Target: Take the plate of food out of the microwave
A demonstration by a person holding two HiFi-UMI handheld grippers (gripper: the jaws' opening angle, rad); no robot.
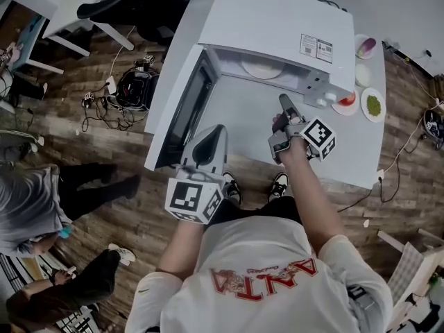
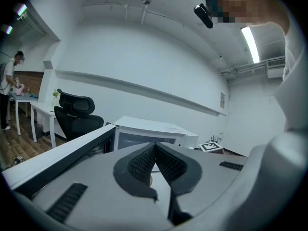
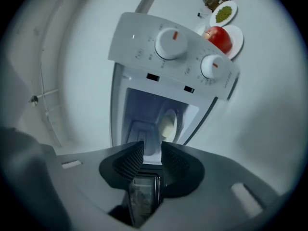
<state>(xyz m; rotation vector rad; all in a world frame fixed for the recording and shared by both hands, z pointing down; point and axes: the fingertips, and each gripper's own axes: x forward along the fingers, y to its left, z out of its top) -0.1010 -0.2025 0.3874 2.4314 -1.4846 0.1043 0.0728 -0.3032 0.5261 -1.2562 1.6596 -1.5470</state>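
Clearly, shirt (image 1: 258, 259) reads "ANTA"; microwave (image 1: 277, 19) sticker (image 1: 316, 47) unreadable.

Your white shirt (image 1: 208, 255) carries red letters reading ANTA, upside down in the head view; the small script line beside them is too fine to read. The sticker (image 1: 316, 47) on top of the microwave (image 1: 277, 19) shows print and codes too small to make out. The markings on the control panel (image 3: 144, 52) can't be read either.
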